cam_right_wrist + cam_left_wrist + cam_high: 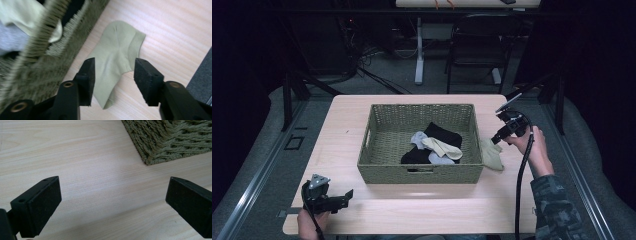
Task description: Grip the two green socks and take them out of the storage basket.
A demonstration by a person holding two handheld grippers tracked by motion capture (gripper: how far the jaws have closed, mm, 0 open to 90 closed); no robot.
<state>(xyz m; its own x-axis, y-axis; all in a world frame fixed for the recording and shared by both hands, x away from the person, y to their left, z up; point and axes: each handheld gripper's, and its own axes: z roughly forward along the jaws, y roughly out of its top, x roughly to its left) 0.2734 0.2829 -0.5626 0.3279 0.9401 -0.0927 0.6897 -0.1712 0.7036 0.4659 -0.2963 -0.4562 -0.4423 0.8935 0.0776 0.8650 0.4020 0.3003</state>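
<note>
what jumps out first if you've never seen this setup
The green woven basket mid-table, with a heap of black, grey and cream socks inside. Next, the pale green sock lying flat on the table just outside the basket's right wall, with the right tool open above it. The left tool sits open near the front left corner.

You see a pale green sock [116, 57] on the light wood counter [512, 200]. The woven basket [377, 170] is olive green. Your fingers [88, 75] are black.

No readable txt, labels or nos anywhere
</note>
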